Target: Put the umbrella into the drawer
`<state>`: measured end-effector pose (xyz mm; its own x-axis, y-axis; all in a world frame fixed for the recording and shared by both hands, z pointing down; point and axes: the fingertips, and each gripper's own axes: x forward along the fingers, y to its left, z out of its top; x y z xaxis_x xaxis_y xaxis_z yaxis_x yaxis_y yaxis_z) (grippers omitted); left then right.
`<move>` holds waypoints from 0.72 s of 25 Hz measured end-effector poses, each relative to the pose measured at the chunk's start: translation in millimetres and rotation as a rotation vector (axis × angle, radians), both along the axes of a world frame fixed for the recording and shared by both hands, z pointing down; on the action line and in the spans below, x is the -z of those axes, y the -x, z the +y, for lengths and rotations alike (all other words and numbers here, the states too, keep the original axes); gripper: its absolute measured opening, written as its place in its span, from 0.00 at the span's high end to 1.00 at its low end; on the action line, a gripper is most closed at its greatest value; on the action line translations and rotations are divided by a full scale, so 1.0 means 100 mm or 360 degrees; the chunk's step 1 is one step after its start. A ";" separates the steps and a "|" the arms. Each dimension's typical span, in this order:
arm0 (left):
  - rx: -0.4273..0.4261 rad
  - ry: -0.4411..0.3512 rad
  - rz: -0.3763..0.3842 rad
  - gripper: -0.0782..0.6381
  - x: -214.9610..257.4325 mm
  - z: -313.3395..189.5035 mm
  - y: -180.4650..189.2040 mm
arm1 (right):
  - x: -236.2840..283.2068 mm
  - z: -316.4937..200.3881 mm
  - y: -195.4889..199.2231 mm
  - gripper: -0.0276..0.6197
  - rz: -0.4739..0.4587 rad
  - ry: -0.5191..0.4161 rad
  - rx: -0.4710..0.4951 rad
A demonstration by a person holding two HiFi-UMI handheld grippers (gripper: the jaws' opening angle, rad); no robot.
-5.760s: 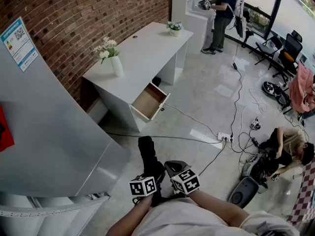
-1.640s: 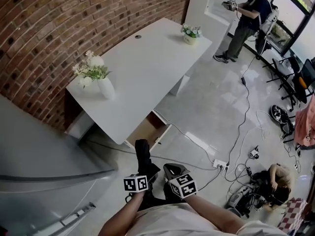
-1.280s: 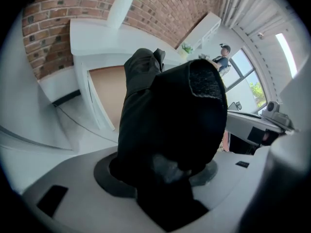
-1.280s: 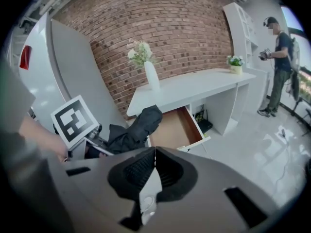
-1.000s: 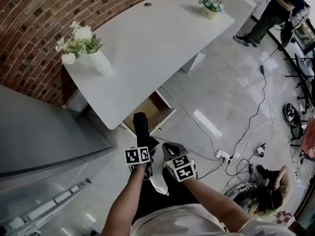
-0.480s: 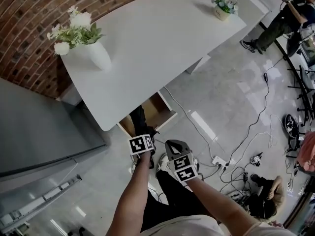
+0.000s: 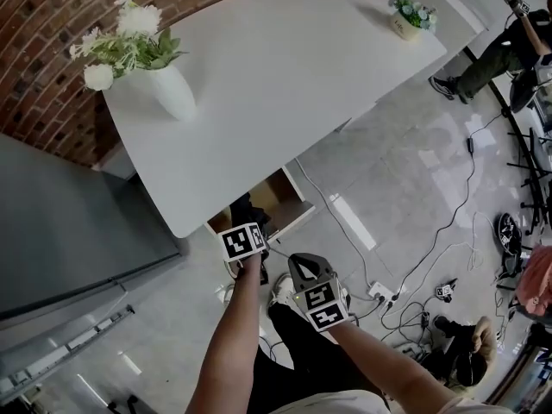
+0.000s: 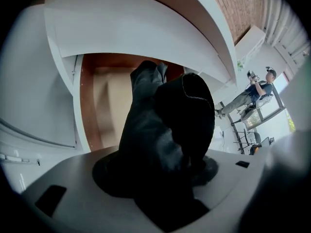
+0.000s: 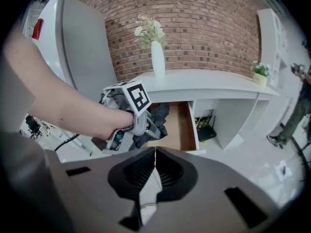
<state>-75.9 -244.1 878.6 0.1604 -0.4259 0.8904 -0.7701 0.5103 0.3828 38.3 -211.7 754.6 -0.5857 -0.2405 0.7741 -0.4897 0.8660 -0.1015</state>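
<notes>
The black folded umbrella [image 8: 165,140] is clamped in my left gripper [image 8: 160,178] and fills the middle of the left gripper view. Its far end hangs over the wooden inside of the open drawer [image 8: 104,98]. In the head view the left gripper [image 7: 244,224] is at the drawer's [image 7: 280,190] front, under the edge of the white desk [image 7: 285,67], and the umbrella [image 7: 241,206] pokes past it. My right gripper [image 7: 301,266] trails behind to the right, shut and empty. The right gripper view shows its jaws closed [image 9: 155,160], with the umbrella [image 9: 159,114] over the drawer [image 9: 181,125].
A white vase of flowers [image 7: 171,89] and a small plant pot [image 7: 405,24] stand on the desk. A grey cabinet [image 7: 60,222] is close on the left. Cables and a power strip [image 7: 378,291] lie on the floor at the right. A person [image 7: 509,46] stands far right.
My left gripper has carried the umbrella forward and down to the open drawer. The right gripper has sunk a little and lags behind. The desk now looms closer.
</notes>
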 end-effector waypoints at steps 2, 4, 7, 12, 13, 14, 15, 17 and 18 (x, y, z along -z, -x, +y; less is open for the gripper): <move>-0.0004 0.0011 -0.0020 0.55 -0.08 -0.04 0.03 | -0.04 -0.02 0.02 0.93 0.0001 0.0005 0.0024; 0.0003 0.0015 -0.0018 0.55 -0.17 -0.09 0.06 | -0.06 -0.06 0.05 0.93 -0.0007 0.0007 0.0043; 0.0020 0.0011 -0.0011 0.54 -0.29 -0.17 0.12 | -0.11 -0.12 0.09 0.93 -0.0022 0.0006 0.0062; -0.0002 0.0023 -0.0095 0.54 -0.40 -0.23 0.13 | -0.25 -0.16 0.08 0.93 -0.0032 0.0039 0.0075; 0.0000 0.0025 -0.0116 0.53 -0.41 -0.24 0.13 | -0.26 -0.17 0.09 0.93 -0.0037 0.0027 0.0098; 0.0005 0.0025 -0.0122 0.53 -0.42 -0.24 0.12 | -0.26 -0.20 0.09 0.93 -0.0040 0.0014 0.0112; 0.0010 0.0023 -0.0120 0.53 -0.43 -0.24 0.11 | -0.26 -0.24 0.10 0.93 -0.0046 0.0004 0.0107; 0.0001 0.0016 -0.0120 0.52 -0.43 -0.26 0.10 | -0.25 -0.35 0.07 0.93 -0.0057 0.0004 0.0051; -0.0019 0.0014 -0.0131 0.52 -0.42 -0.26 0.08 | -0.25 -0.40 0.05 0.93 -0.0061 0.0008 0.0021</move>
<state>-84.2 -269.8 921.0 0.0913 -0.4165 0.9045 -0.8047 0.5042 0.3134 33.0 -252.0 779.9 -0.6181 -0.2284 0.7521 -0.4737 0.8718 -0.1245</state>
